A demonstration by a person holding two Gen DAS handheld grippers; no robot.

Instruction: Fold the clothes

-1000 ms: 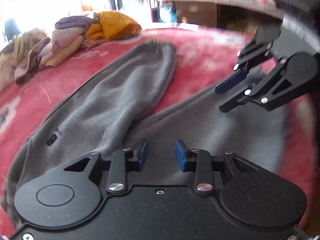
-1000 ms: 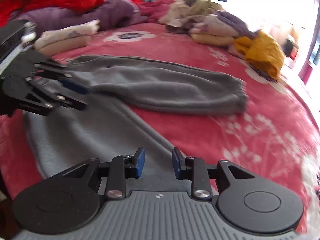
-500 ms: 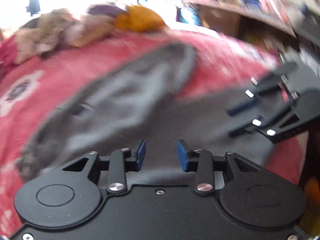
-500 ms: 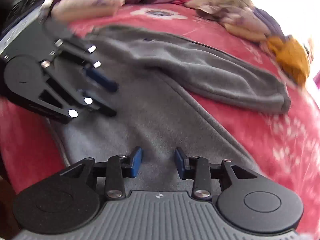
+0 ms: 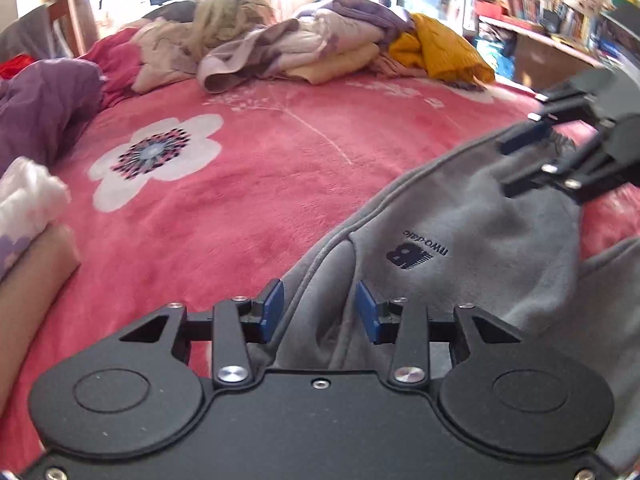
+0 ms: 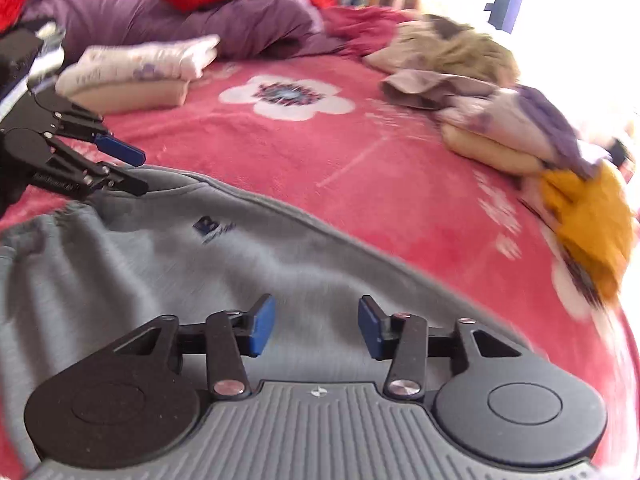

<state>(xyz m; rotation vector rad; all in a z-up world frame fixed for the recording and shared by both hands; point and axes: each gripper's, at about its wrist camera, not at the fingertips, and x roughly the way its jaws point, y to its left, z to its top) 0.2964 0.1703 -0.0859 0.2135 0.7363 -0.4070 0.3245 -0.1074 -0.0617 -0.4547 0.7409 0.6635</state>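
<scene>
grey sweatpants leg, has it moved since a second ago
Yes. The grey sweatpants leg that stretched out toward the yellow garment is now folded back over the rest, leaving bare red blanket there.

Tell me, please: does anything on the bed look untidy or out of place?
Yes. The grey sweatpants lie rumpled, with a raised ridge of cloth between the open left tongs. At the far side of the red blanket, a heap of unfolded clothes lies tangled, a yellow garment among them.

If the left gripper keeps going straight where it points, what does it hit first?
Most likely the grey sweatpants: a raised fold of them already sits between the open fingers of the left gripper, untouched by the pads. Depth is hard to judge.
</scene>
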